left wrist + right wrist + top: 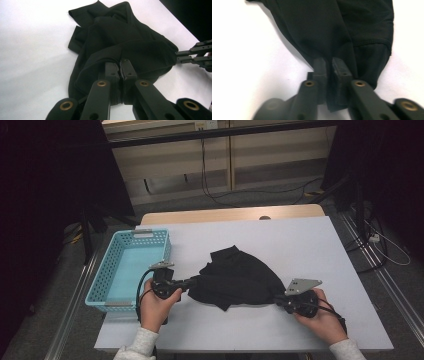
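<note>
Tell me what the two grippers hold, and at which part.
Both hold the black cloth. The left gripper pinches its left edge, and the right gripper pinches its right edge. The cloth lies on the table.

- A light blue plastic basket (116,276) sat at the left edge of the table, its long side running away from the person.
- The table (300,245) had a pale top, with a wooden strip along its far edge.
- Cables (235,194) lay on the grey floor beyond the table.
- More cables (387,247) trailed at the right.
</note>
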